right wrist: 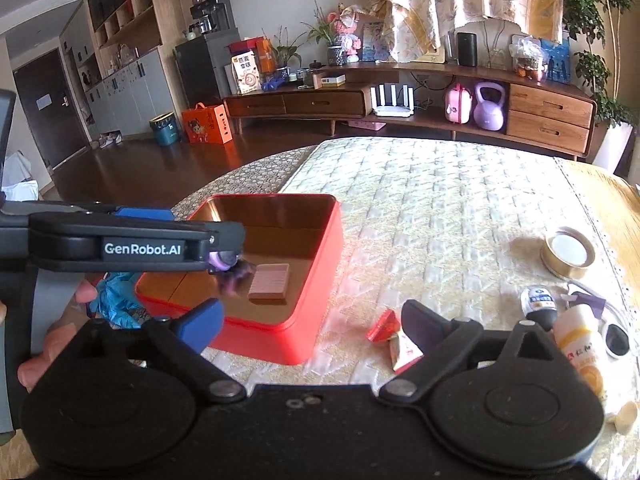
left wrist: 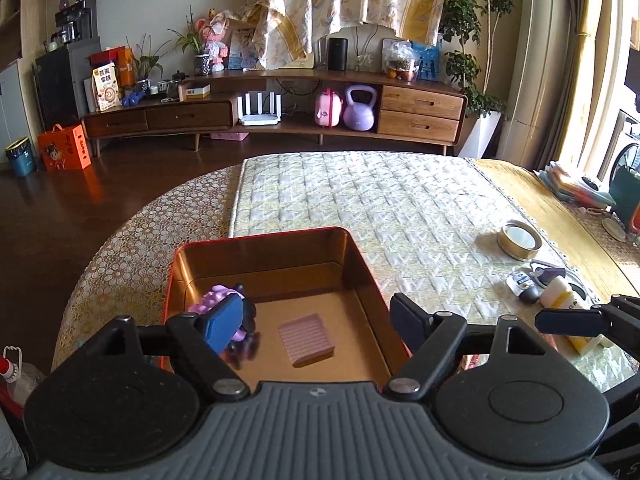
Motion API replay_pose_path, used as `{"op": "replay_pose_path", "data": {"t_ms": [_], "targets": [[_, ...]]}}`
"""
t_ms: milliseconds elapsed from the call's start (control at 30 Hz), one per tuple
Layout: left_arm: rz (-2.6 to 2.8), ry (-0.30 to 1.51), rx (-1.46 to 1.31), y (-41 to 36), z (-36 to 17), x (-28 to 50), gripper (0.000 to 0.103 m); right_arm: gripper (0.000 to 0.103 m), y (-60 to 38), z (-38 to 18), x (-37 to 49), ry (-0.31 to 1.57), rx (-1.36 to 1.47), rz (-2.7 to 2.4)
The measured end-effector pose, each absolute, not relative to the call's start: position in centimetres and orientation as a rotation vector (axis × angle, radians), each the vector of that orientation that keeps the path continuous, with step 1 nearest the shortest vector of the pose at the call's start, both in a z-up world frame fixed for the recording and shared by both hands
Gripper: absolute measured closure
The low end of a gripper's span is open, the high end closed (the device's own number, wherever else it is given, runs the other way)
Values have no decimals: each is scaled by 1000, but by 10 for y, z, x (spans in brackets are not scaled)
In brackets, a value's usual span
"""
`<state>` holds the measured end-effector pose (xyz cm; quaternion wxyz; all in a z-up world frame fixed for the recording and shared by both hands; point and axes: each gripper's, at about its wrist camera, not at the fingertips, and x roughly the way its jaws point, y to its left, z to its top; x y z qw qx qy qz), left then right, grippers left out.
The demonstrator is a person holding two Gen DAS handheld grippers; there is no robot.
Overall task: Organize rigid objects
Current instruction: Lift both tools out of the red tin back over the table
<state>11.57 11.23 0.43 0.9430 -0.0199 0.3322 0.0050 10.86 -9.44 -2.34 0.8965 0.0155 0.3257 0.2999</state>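
Inside the red tin (left wrist: 362, 268) near the table's left edge lie a purple toy (left wrist: 218, 300) by the left wall and a pink ridged block (left wrist: 306, 338) in the middle. Over it the left gripper (left wrist: 316, 320) hangs with jaws apart, gripping nothing. Right of the tin the right gripper (right wrist: 316, 320) is spread wide and empty above a red wrapper (right wrist: 385, 325); further right sit a round lid (right wrist: 568, 252) and a yellow bottle (right wrist: 580, 344)

"GenRobot.AI" reads in white on the left gripper (right wrist: 224, 240) finger's side; other package labels are too small to read.
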Motion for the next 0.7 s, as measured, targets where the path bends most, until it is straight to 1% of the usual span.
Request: {"op": "replay_pose_path", "data": {"t_ms": [67,500,700], "targets": [[-9,674,-41,104,3,110,20,0,-106,-24,105,672,44,604],[-89,670,-26,51,-11,83,20,0,-188,-38,66,644,72,507],[-147,683,-16,22,-23,77,20,0,-220,-49,61,650,64,444]]}}
